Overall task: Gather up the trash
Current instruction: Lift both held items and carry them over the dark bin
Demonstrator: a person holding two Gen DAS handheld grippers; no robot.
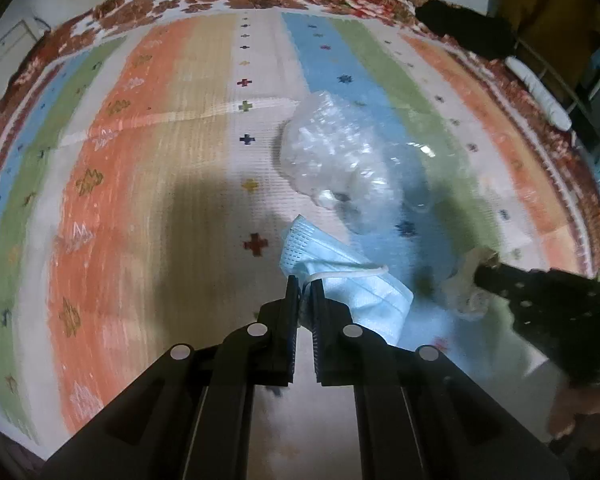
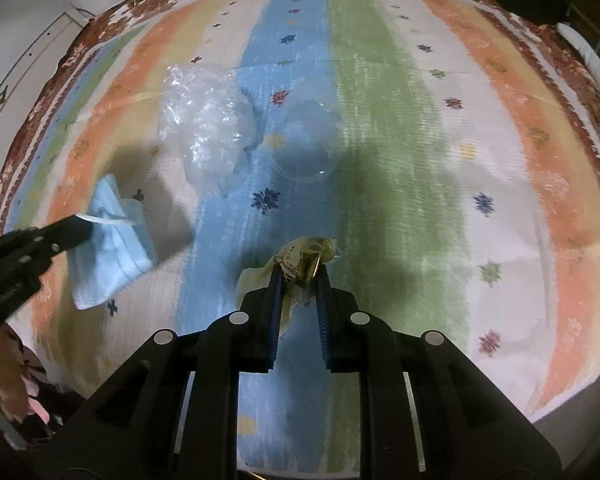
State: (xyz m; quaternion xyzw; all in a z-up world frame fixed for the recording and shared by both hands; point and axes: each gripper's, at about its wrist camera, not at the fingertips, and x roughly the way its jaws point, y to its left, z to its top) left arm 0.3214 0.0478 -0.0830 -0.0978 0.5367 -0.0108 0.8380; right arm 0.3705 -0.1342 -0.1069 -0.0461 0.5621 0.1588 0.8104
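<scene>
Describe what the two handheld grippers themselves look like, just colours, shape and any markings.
Both are matte black plastic. The left gripper and right gripper each have two flat parallel fingers with ribbed blue inner pads, carried on angular linkage arms with round silver pivot pins. Seen side-on, the left one's body has small holes and faint white lettering. No cables or sleeves show.

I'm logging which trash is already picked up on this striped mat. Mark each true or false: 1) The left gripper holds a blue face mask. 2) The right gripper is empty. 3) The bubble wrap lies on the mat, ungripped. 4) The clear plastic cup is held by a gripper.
1) True: the left gripper is shut on the blue face mask.
2) False: the right gripper is shut on a crumpled wrapper.
3) True: the bubble wrap lies on the mat, no gripper on it.
4) False: the clear plastic cup lies on the mat beside the bubble wrap.
</scene>
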